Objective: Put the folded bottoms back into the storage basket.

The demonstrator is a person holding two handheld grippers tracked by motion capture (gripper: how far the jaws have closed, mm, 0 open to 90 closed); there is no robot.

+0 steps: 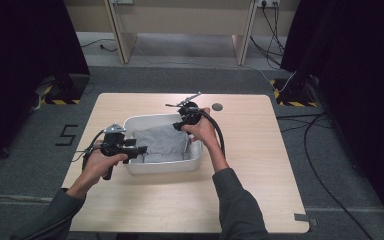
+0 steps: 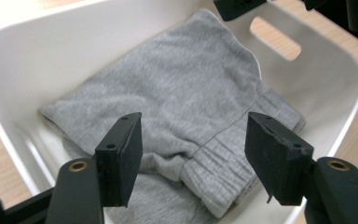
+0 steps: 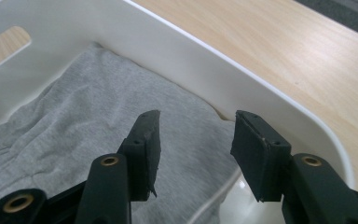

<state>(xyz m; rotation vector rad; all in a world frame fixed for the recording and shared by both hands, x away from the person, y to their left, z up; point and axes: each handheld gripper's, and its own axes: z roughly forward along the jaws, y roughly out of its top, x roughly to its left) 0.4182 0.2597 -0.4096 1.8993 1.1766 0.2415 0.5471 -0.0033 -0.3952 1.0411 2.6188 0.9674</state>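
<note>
Centre of the high view: white tub (image 1: 196, 161) on the wooden table (image 1: 250, 190), grey folded garment (image 1: 161, 142) lying inside it. I have the left gripper (image 1: 139, 150) at the tub's left rim, jaws apart, nothing pinched; in the left gripper view the garment (image 2: 177, 107) sits beyond the pads. Right gripper (image 1: 178, 126) at the tub's upper right corner, jaws parted over the cloth (image 3: 74, 135), clear of it, beside the tub wall (image 3: 205, 70).

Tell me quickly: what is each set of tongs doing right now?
Left tongs: open, holding nothing, above the grey garment in the white bin.
Right tongs: open, holding nothing, over the same garment.
</note>
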